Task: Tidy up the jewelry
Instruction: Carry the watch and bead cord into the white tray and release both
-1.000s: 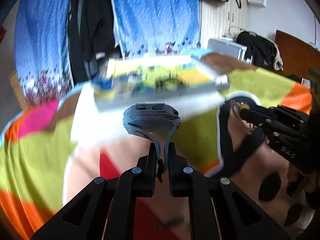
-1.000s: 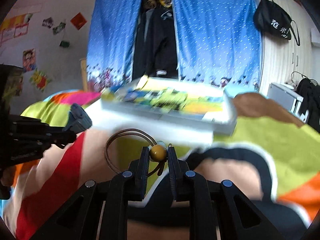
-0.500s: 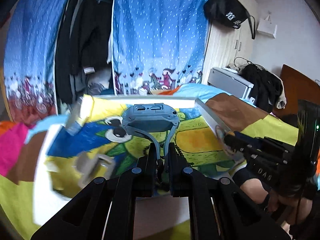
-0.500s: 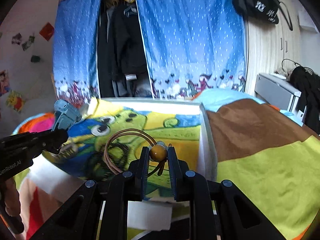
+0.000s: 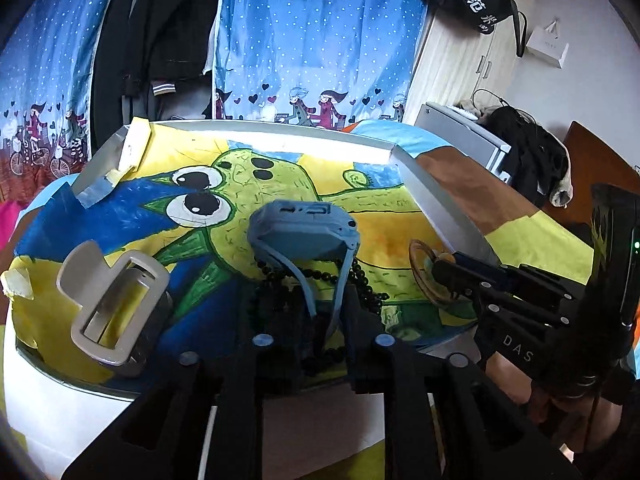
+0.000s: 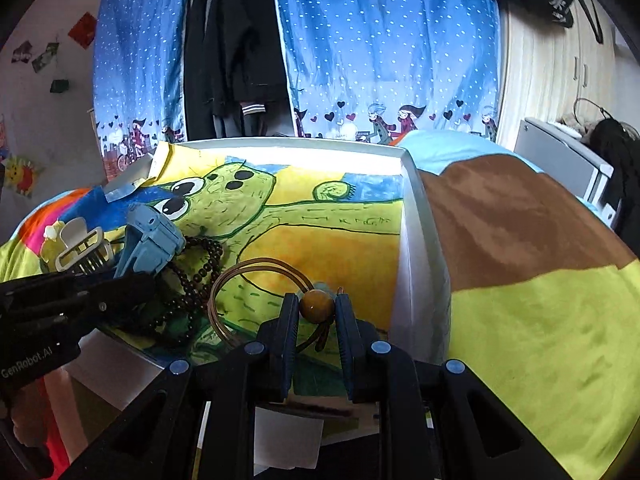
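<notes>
Right wrist: one watch (image 6: 150, 242), one bracelet (image 6: 240, 296), one clip (image 6: 82, 250).

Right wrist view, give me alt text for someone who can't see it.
The right tool grips the amber bead of a brown hoop bracelet over a white tray lined with a cactus drawing. At left, the left tool holds a blue watch beside dark prayer beads and a grey hair claw.
</notes>
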{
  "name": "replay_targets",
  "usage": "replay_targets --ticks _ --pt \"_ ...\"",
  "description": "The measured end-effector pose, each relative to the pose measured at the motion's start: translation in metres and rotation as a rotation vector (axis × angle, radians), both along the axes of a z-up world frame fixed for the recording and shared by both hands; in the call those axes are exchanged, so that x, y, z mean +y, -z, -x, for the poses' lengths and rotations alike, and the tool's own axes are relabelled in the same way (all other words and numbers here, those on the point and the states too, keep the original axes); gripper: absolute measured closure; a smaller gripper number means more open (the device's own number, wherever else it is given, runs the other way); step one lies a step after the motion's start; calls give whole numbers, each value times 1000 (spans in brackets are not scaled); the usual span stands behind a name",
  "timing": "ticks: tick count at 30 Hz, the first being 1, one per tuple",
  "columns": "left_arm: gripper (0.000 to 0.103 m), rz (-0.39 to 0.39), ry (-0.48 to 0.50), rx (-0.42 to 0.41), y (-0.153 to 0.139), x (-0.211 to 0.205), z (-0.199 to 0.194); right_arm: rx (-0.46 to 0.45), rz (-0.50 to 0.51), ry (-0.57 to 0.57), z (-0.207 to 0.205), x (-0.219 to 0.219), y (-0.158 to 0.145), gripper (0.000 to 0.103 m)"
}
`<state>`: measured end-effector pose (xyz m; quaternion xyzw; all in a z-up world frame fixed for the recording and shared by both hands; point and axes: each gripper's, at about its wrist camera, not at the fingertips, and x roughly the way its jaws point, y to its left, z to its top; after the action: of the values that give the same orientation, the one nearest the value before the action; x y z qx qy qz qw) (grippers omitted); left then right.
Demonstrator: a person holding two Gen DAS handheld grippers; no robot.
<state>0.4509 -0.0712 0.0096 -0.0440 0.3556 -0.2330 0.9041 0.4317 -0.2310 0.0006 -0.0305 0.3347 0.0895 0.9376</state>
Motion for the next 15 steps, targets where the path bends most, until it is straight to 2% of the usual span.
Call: replay_targets --ticks 1,5,7,10,11,14,15 --pt "83 3 -6 -1 0 0 0 -2 -1 2 1 -1 0 85" --pt "78 6 -23 4 0 1 0 -14 9 7 7 -3 -4 83" --pt "63 17 -38 -8 -2 4 2 -26 13 10 10 -7 -7 76" --pt "49 56 -63 -32 -11 10 13 -43 9 25 19 -14 -12 71" --pt "47 59 -70 -38 -14 10 15 -54 8 32 24 -17 -16 69" --pt "38 67 -99 -74 -27 14 28 -91 2 41 37 -23 -27 55" --pt "31 72 -108 -93 -32 16 35 -103 1 43 41 -24 -30 50"
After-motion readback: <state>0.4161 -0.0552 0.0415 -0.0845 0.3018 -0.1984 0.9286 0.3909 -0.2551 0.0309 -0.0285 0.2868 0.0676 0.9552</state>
